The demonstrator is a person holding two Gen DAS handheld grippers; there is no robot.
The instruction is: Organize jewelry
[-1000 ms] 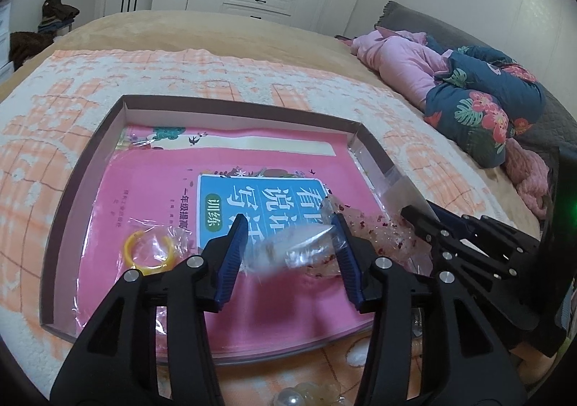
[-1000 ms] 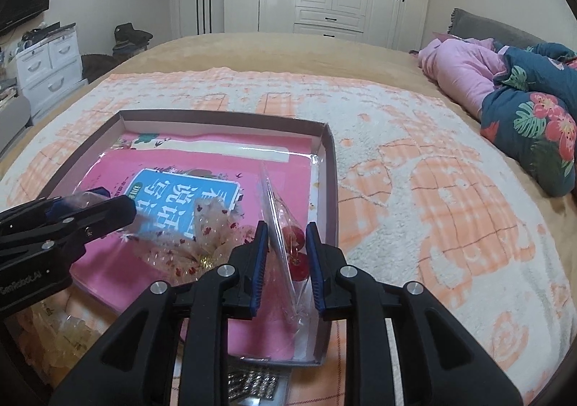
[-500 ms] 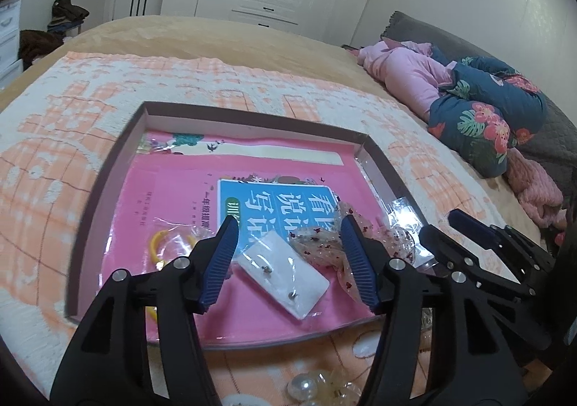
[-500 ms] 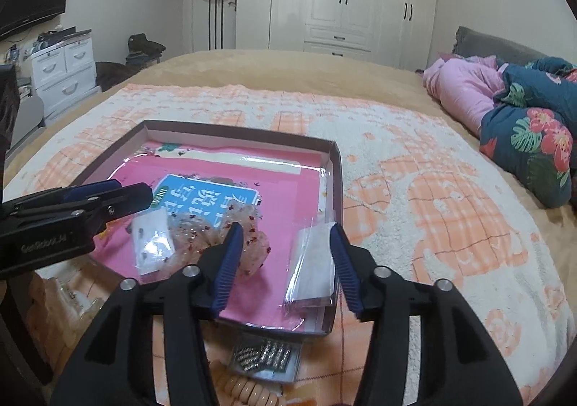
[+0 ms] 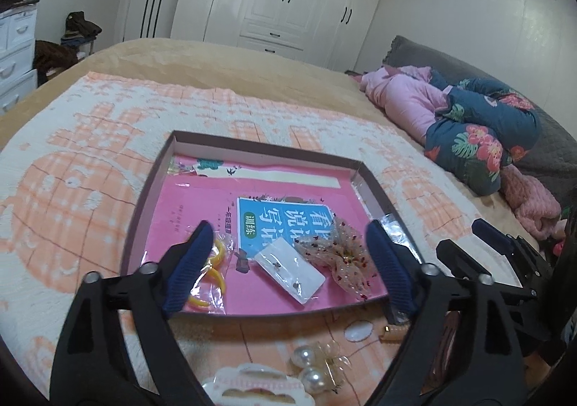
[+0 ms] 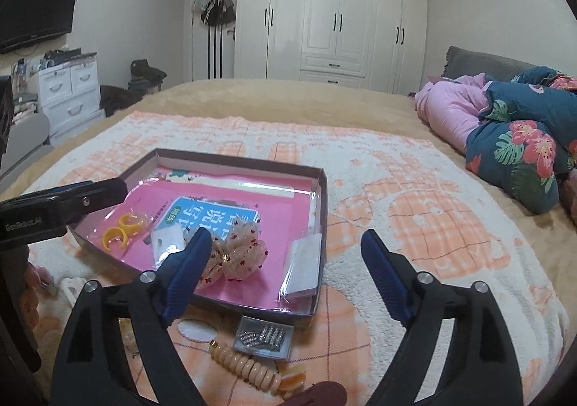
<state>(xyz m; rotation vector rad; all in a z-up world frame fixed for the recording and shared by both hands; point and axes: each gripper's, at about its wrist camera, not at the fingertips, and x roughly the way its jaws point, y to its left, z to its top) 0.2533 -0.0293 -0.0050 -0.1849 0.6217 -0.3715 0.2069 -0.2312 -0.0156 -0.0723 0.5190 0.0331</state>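
A shallow brown box (image 5: pixel 259 149) (image 6: pixel 322 189) lies on the bed with a pink book inside. On the book lie yellow rings in a bag (image 5: pixel 214 261) (image 6: pixel 122 229), a white earring card (image 5: pixel 290 270) (image 6: pixel 166 243), a sheer bow (image 5: pixel 337 256) (image 6: pixel 239 252) and a clear packet (image 6: pixel 303 269) against the right wall. My left gripper (image 5: pixel 288 267) is open and empty above the box's near edge. My right gripper (image 6: pixel 286 269) is open and empty, just before the box.
On the blanket before the box lie pearl earrings (image 5: pixel 310 366), a white scalloped clip (image 5: pixel 252 388), a rhinestone card (image 6: pixel 263 337), a beige coil hair tie (image 6: pixel 245 366) and an orange clip (image 6: pixel 292 380). Folded bedding (image 6: pixel 512 139) lies at the right.
Both grippers opened and pulled back and up. The left one let go of the earring card, the right one let go of the clear packet; both now lie in the box.
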